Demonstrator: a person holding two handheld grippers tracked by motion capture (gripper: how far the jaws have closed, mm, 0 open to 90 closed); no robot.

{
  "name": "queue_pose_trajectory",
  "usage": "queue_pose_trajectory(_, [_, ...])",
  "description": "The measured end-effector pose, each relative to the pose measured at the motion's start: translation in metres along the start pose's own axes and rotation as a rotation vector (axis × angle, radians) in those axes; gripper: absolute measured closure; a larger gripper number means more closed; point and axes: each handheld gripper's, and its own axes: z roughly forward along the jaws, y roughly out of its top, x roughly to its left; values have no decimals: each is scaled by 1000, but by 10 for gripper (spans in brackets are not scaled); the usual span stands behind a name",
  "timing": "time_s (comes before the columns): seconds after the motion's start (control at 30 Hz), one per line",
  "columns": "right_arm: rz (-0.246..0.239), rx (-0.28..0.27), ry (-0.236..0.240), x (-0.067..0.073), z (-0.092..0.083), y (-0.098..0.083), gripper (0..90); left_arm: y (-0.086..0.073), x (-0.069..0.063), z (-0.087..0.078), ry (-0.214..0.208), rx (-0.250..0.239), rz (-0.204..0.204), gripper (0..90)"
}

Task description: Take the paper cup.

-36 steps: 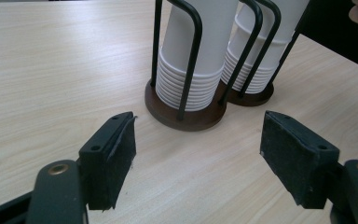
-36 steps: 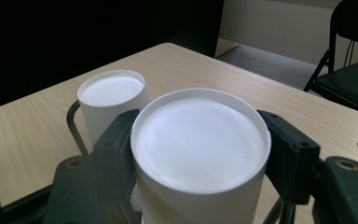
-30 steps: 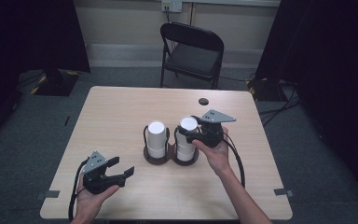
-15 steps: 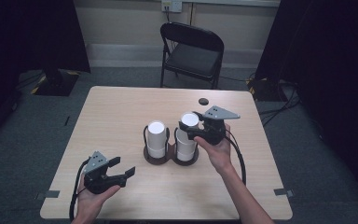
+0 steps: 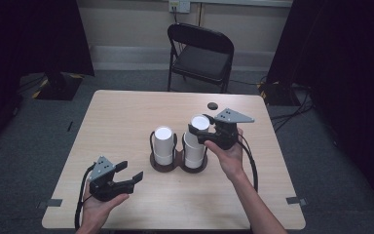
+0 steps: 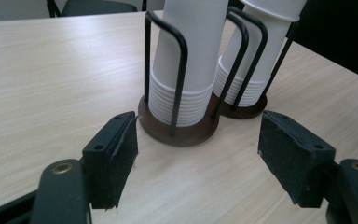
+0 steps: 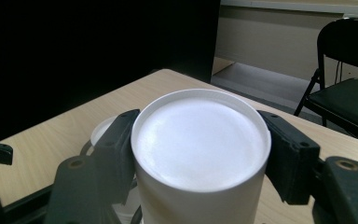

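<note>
The high view looks forward and down from above the person's side, taking in the whole desk and a folding chair beyond. The left gripper view sits low, just above the desktop, facing two cup stacks close by. The right gripper view looks across the top of the taller stack, very near, toward the same chair

right gripper clamps the top cup of the right stack; left gripper rests open-jawed on the desk.
</note>
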Motion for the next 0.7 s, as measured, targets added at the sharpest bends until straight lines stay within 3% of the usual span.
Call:
queue_pose_trajectory(0.13, [18, -10, 3, -1, -3, 2, 343, 6, -6, 3, -4, -12, 24, 301])
queue_pose_trajectory(0.43, [96, -77, 23, -6, -18, 5, 343, 24, -16, 13, -61, -56, 56, 365])
queue_pose_trajectory(0.63, [121, -100, 39, -7, -26, 6, 344, 35, -23, 24, -121, -81, 50, 315])
queue_pose_trajectory(0.7, [132, -105, 42, -6, -29, 6, 344, 37, -26, 28, -123, -82, 58, 312])
